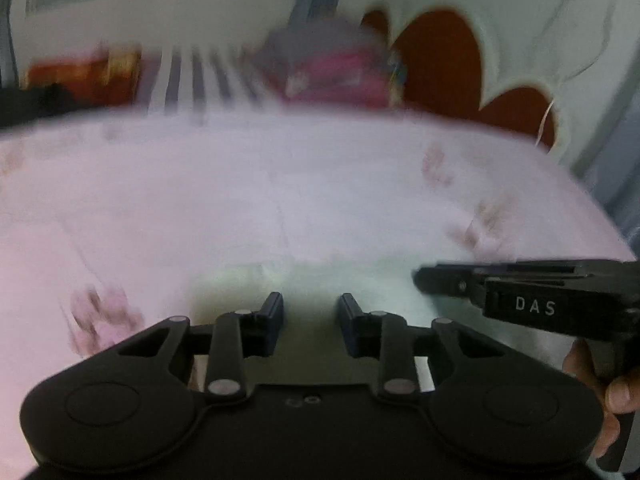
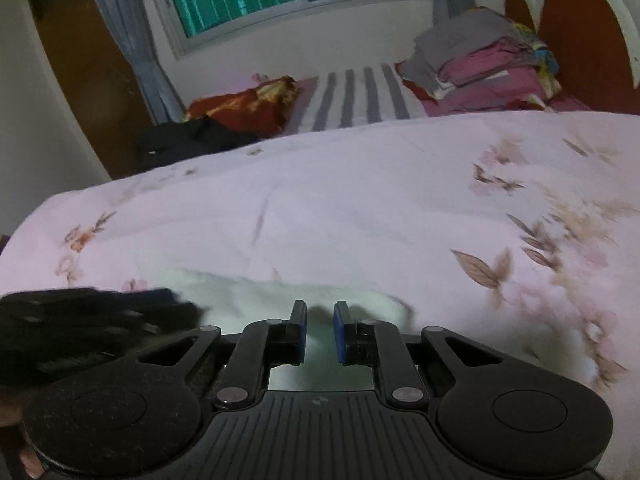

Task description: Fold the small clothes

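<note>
One pale green cloth [image 2: 256, 300] lies on the pink floral bedspread [image 2: 360, 208], its long axis apparently running left to right. The left gripper [image 1: 310, 320] and right gripper [image 2: 320, 328] hover over it, fingers parted, empty.

A bed [image 2: 360, 208] with a pink floral cover held a pale cloth [image 2: 280, 296]; folded clothes [image 2: 480, 64] sat far behind the cloth.

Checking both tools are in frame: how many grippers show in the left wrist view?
2: the left gripper at bottom centre, the right gripper entering from the right edge over the pale cloth.
</note>
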The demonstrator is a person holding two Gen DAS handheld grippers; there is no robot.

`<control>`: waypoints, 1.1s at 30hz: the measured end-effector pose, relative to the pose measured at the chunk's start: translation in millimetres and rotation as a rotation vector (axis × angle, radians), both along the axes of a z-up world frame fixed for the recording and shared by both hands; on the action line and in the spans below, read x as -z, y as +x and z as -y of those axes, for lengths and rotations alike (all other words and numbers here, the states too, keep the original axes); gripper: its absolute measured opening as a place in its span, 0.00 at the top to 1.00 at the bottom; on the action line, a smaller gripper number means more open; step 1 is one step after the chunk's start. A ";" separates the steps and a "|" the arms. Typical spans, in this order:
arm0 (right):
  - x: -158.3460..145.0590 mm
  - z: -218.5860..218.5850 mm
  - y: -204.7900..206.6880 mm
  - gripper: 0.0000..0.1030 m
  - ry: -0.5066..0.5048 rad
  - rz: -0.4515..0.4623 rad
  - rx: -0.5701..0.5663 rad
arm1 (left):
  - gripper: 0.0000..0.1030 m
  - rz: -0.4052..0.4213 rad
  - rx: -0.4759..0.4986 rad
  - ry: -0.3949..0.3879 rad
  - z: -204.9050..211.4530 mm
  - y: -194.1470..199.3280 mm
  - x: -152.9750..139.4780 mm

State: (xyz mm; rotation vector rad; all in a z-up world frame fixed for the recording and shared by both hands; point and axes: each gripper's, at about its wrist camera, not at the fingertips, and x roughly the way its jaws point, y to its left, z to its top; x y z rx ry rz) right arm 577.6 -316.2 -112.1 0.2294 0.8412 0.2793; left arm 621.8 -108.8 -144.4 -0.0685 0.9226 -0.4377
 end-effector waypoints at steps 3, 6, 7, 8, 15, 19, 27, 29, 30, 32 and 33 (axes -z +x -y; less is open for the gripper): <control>15.6 -11.9 12.6 0.87 -0.040 -0.060 -0.013 | 0.70 0.013 -0.033 -0.041 -8.3 -8.8 -5.4; 7.7 -10.6 8.6 0.86 -0.046 -0.063 -0.022 | 0.69 0.082 -0.040 0.023 -6.6 -27.3 -3.9; 7.1 -9.4 6.9 0.86 -0.038 -0.057 -0.019 | 0.68 0.081 -0.054 0.029 -5.9 -20.9 -0.4; 9.1 -9.2 8.4 0.86 -0.033 -0.055 -0.016 | 0.67 0.070 -0.073 0.017 -4.5 -13.8 2.2; 13.4 -24.4 27.0 0.86 -0.124 -0.065 -0.019 | 0.70 0.072 -0.087 0.008 -5.7 -7.1 -12.0; 0.3 -11.8 8.5 0.86 -0.054 -0.022 -0.006 | 0.67 0.066 -0.071 0.049 -5.0 -18.9 -8.7; -11.6 -11.8 -18.0 0.86 -0.022 0.001 0.008 | 0.69 0.146 -0.044 0.093 2.1 -60.5 -21.4; -13.0 -14.9 -30.5 0.86 -0.005 -0.005 -0.010 | 0.69 0.156 -0.032 0.136 7.4 -67.5 -14.2; -9.3 -19.8 -33.1 0.86 -0.021 -0.024 -0.027 | 0.69 0.160 -0.034 0.134 8.5 -68.3 -14.2; 5.8 -30.4 -35.7 0.87 -0.101 -0.041 -0.041 | 0.69 0.158 -0.034 0.134 8.6 -68.7 -15.7; 6.6 -30.6 -36.9 0.86 -0.103 -0.031 -0.040 | 0.69 0.154 -0.034 0.129 7.6 -68.9 -17.3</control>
